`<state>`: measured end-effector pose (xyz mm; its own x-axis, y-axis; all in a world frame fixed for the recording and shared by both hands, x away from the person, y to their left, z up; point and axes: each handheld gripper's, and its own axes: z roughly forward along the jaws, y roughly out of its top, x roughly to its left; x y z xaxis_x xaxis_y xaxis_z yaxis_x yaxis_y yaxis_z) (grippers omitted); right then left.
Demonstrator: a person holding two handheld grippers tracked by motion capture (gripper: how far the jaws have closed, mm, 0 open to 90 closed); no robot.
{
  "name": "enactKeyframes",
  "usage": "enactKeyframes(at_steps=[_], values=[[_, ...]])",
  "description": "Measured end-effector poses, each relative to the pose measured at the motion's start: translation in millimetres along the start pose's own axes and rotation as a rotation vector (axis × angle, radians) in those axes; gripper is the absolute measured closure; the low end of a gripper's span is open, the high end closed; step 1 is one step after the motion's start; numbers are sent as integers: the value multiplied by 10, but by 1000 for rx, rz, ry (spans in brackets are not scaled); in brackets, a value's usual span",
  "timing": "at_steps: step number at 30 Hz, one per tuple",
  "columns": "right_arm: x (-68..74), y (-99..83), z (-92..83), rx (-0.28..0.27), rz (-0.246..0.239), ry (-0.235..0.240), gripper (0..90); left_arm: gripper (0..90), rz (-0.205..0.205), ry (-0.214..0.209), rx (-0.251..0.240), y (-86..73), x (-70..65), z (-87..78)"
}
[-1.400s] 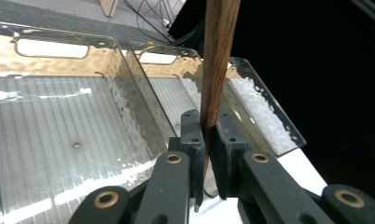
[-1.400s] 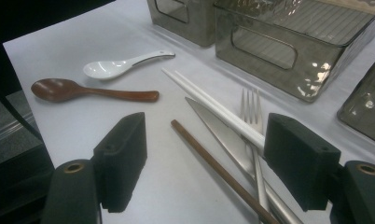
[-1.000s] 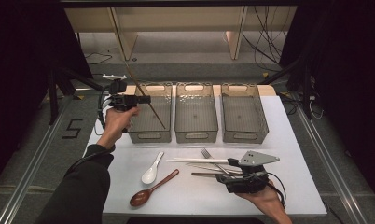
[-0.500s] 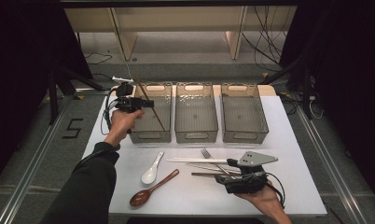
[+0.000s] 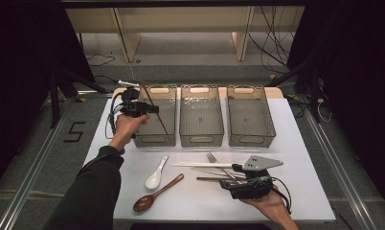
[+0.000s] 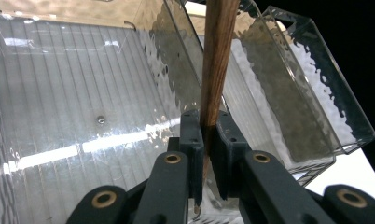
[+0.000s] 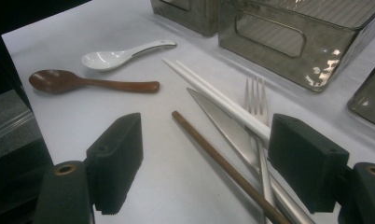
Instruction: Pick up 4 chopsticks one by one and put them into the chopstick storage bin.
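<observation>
Over the left bin, at about ten o'clock on the worktop, a brown chopstick hangs slanted, its lower end reaching down inside the bin. The left gripper has its jaws pinching the stick near one end; in the left gripper view the stick rises between the two pads, and the ribbed bin floor lies beyond.

Two more clear bins, the middle bin and the right bin, stand at twelve and one o'clock. At six o'clock lie a white spoon and a brown spoon. Around five o'clock the right gripper rests low with its jaws spread, and between them lie a second brown chopstick, a knife, white chopsticks and a fork.

Risk, as I judge it: held so near its end, the stick could pivot in the grip, catch the bin wall, and tip out over the rim on release.
</observation>
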<state>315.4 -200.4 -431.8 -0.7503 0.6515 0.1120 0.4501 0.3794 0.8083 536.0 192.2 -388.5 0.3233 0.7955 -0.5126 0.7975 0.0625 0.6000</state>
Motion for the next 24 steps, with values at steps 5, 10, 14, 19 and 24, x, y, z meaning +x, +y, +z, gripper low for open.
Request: enactKeyframes(at_steps=[5,10,14,19,24], values=[[-16,-4,-16,-1,-2,-6,271,819,-9,5,20,-26,-7,74],[-22,-2,-29,-3,-2,-9,271,735,-11,18,25,-43,10,119],[-25,-2,-37,-2,0,-11,271,576,-30,66,14,-23,8,100],[-33,4,-60,-8,-3,-16,271,448,-39,44,-9,-34,-11,-20],[-59,13,-87,-11,-1,-26,271,328,3,-27,-37,-106,-131,-184]])
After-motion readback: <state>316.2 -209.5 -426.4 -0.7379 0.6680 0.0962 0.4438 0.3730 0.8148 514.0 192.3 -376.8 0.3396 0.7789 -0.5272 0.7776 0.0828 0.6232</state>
